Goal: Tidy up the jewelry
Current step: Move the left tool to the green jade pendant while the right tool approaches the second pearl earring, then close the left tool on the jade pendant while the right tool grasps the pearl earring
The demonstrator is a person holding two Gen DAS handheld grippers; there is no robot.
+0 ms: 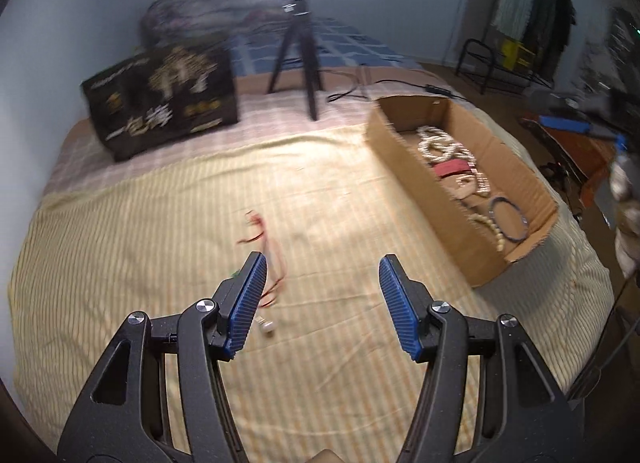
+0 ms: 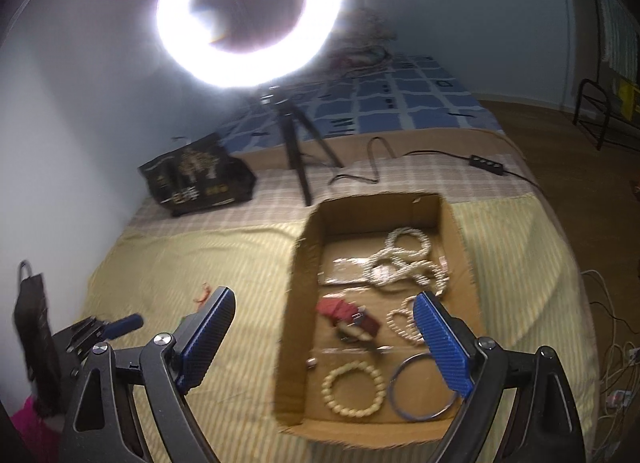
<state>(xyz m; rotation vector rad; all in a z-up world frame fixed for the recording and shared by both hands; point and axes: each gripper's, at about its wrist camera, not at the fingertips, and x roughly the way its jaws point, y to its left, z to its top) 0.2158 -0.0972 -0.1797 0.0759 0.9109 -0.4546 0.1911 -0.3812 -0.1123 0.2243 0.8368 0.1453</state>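
A red cord necklace [image 1: 267,247] with a pale bead at its near end lies on the striped sheet, just beyond my left gripper's left finger. My left gripper [image 1: 322,269] stands open over the sheet with nothing between its blue pads. The cardboard box [image 1: 404,161] to the right holds pearl strands [image 1: 438,145], a red strap [image 1: 452,167] and a blue bangle [image 1: 508,219]. My right gripper [image 2: 324,303] hangs open and empty above that box [image 2: 298,303], over a bead bracelet [image 2: 354,389], blue bangle [image 2: 420,389] and red strap [image 2: 344,313]. The left gripper [image 2: 116,325] shows at the far left.
A ring light [image 2: 250,13] on a black tripod [image 2: 298,159] stands behind the box, its cable and switch [image 2: 486,163] trailing right. A black printed bag [image 1: 164,99] sits at the back left. The bed's right edge drops to a floor with cables [image 2: 616,359].
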